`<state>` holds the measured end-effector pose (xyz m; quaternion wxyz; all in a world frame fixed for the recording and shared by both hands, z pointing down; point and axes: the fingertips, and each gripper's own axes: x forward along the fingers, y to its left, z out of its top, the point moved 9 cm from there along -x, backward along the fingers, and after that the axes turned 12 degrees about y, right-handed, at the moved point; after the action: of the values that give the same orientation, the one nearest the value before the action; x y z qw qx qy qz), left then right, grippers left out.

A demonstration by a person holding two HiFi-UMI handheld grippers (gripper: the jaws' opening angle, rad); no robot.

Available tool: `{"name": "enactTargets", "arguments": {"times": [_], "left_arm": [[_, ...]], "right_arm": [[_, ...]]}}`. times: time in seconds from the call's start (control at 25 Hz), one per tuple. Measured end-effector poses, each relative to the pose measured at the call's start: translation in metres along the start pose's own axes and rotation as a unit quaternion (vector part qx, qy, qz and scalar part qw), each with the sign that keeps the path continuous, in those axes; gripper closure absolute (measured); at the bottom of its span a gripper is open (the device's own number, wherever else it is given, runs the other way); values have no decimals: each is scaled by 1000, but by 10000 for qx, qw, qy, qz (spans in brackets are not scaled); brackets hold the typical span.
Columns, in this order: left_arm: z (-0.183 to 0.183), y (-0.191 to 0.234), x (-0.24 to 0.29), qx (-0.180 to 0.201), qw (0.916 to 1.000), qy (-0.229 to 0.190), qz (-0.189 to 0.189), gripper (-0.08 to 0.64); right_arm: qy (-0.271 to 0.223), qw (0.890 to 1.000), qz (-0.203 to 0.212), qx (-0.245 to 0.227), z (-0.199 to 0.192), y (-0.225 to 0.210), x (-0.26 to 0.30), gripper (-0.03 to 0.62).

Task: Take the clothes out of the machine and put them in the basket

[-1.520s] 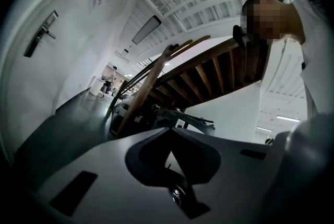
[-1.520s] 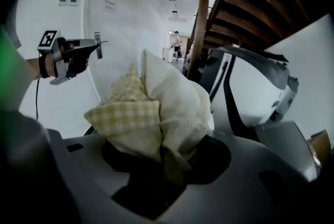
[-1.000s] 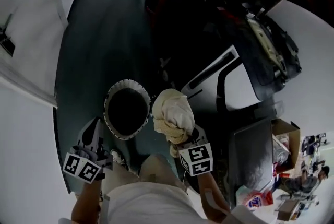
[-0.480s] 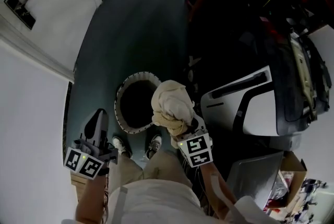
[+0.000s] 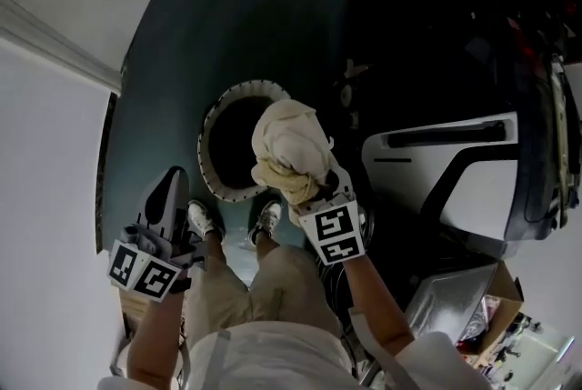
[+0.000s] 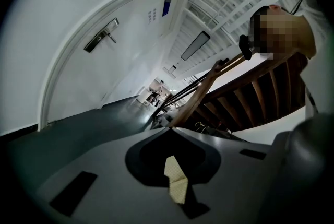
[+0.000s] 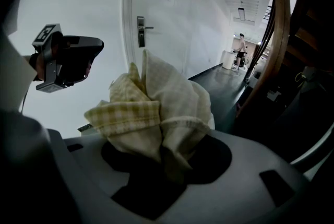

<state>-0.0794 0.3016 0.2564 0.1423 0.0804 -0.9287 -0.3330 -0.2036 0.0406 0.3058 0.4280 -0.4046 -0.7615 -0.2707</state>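
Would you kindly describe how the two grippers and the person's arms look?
The left gripper and right gripper are grey wedge-shaped shells narrowing to the jaws, each with a white cube of black square markers at its rear. The person wears a white short-sleeved top; forearms are bare.

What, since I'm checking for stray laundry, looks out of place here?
A small checked scrap sits in the hollow between the shut jaws of the left gripper, odd because it carries no clothes. The right gripper grips its cloth bundle normally.
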Motion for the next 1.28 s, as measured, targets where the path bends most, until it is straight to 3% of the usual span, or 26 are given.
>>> {"name": "enactTargets", "arguments": {"times": [0.52, 1.28], "left_arm": [[-75, 101, 9, -422, 9982, 399, 175, 546], [-106, 176, 27, -721, 9937, 768, 393, 546]], "right_arm": [[569, 9967, 93, -576, -22, 44, 170, 353], [1541, 9822, 226, -1052, -61, 77, 355, 347]]}}
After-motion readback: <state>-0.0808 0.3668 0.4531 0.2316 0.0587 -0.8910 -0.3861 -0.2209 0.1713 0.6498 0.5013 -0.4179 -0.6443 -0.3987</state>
